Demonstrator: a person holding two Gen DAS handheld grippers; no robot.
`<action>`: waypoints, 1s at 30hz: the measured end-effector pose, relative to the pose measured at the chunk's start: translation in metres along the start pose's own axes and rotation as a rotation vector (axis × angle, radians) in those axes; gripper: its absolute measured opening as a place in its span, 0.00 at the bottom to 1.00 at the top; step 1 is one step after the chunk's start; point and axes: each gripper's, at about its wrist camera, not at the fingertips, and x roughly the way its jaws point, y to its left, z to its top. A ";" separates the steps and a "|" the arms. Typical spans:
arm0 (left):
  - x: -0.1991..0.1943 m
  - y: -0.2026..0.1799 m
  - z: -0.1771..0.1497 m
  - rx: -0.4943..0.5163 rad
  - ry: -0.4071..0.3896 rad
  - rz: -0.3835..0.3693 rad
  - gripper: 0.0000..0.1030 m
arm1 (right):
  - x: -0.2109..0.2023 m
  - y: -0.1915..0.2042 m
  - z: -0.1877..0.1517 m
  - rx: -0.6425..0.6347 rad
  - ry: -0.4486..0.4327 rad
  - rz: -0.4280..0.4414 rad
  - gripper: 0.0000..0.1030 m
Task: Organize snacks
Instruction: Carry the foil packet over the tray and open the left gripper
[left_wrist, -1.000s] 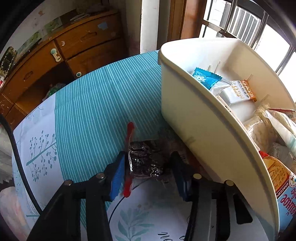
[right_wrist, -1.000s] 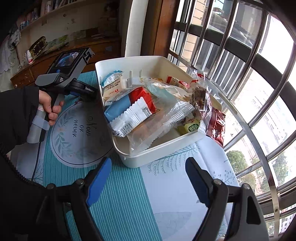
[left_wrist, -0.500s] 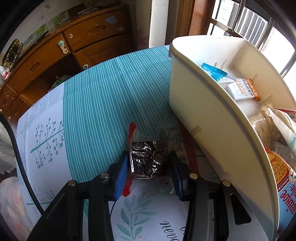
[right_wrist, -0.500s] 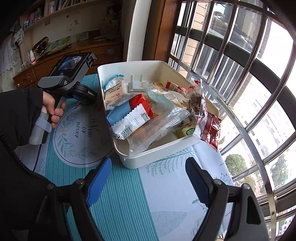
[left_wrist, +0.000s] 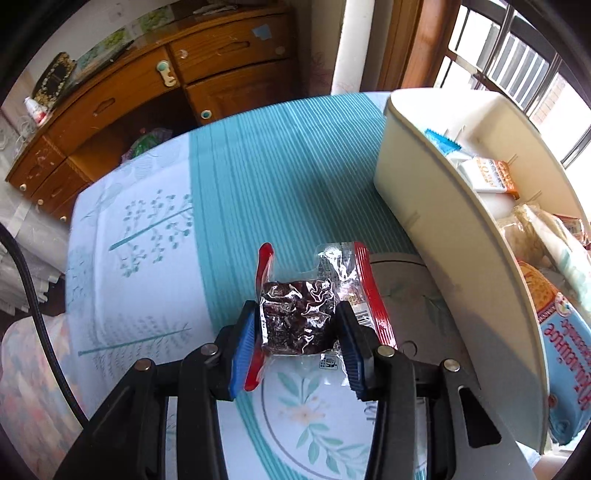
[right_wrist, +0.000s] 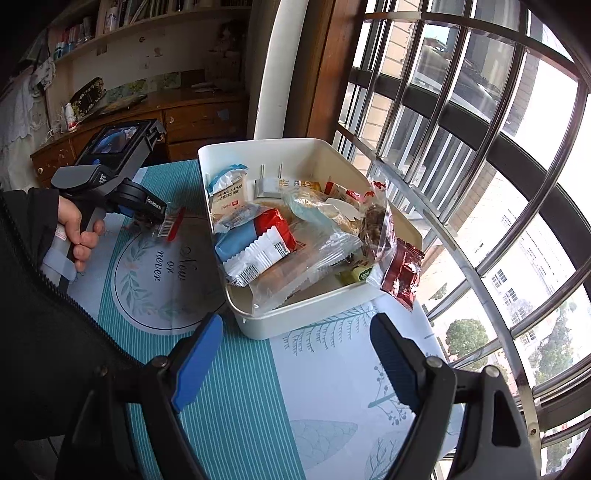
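Note:
My left gripper (left_wrist: 297, 343) is shut on a clear, red-edged snack packet (left_wrist: 299, 317) with dark contents, and holds it lifted off the teal striped tablecloth (left_wrist: 258, 177). The same packet (right_wrist: 168, 223) shows in the right wrist view, hanging from the left gripper (right_wrist: 149, 218) just left of the white bin (right_wrist: 295, 317). That bin (left_wrist: 436, 206) is full of several wrapped snacks. My right gripper (right_wrist: 295, 360) stands open and empty above the cloth, in front of the bin's near wall.
A dark red foil packet (right_wrist: 402, 273) hangs over the bin's right corner. A round printed placemat (right_wrist: 162, 273) lies left of the bin. A wooden dresser (left_wrist: 147, 92) stands beyond the table. Barred windows (right_wrist: 480, 166) run close along the right.
The left gripper closed on the packet and lifted it off the cloth, away from the bin's wall. The right gripper stayed open and barely shifted.

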 end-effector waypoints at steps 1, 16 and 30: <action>-0.007 0.002 -0.002 -0.005 -0.009 0.003 0.40 | -0.002 -0.001 0.001 -0.001 -0.005 0.001 0.80; -0.101 -0.004 0.010 -0.077 -0.125 -0.094 0.40 | -0.020 -0.016 0.019 -0.028 -0.043 0.024 0.80; -0.118 -0.076 0.019 -0.138 -0.237 -0.280 0.40 | 0.007 -0.049 0.027 -0.109 -0.048 0.155 0.80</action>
